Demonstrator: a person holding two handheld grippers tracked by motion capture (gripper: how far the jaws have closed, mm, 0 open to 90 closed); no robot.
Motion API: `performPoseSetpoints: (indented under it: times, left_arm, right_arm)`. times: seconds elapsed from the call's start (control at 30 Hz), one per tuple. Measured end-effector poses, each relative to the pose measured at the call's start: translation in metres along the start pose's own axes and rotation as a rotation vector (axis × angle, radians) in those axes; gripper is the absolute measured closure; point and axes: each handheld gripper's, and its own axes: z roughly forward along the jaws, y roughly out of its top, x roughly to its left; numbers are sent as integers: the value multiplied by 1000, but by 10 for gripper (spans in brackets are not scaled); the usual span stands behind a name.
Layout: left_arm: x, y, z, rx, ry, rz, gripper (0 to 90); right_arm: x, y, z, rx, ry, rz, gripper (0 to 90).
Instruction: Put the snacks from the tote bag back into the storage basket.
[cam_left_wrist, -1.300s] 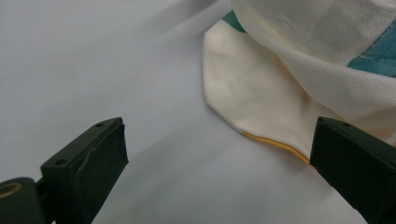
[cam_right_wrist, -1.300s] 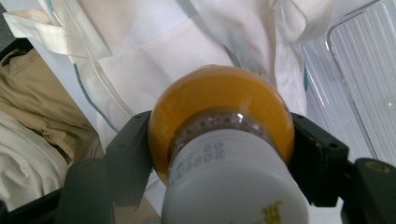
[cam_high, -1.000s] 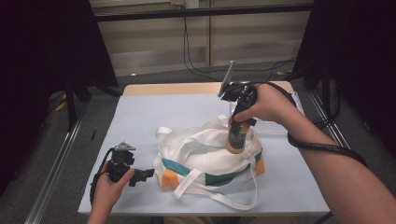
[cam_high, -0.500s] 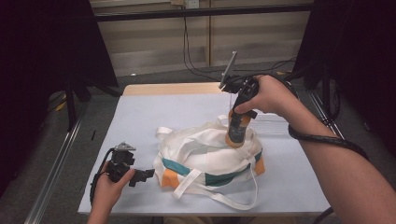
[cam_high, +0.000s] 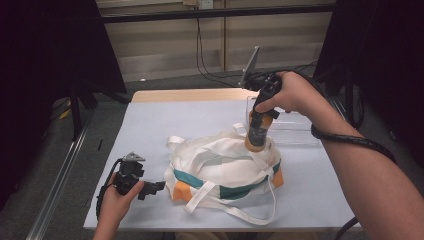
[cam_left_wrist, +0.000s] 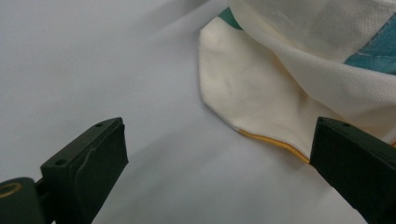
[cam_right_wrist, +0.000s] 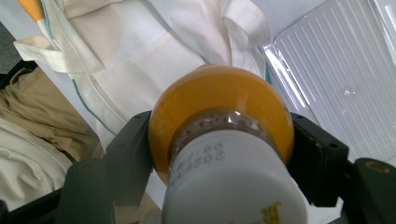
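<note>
I am lifting the orange juice bottle (cam_high: 257, 131) straight up out of the white tote bag (cam_high: 222, 165), keeping it upright so it clears the bag's mouth before heading toward the clear tray (cam_high: 295, 131) on the right. My right gripper (cam_high: 256, 135) is clamping it just below the cap, pointing down with my wrist raised, while my left gripper (cam_high: 156, 186) is resting open at the near left.

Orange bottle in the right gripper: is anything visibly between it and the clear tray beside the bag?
Nothing visible. The orange bottle, clamped in the right gripper, hangs above the white bag; the clear tray lies open right beside it.
</note>
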Motion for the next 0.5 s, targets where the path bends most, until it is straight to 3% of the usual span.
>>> performPoseSetpoints:
  times: [0.5]
  left_arm:
    - [0, 0, 0, -4, 6, -4, 38]
  right_arm:
    - [-12, 1, -5, 7, -8, 30, 305]
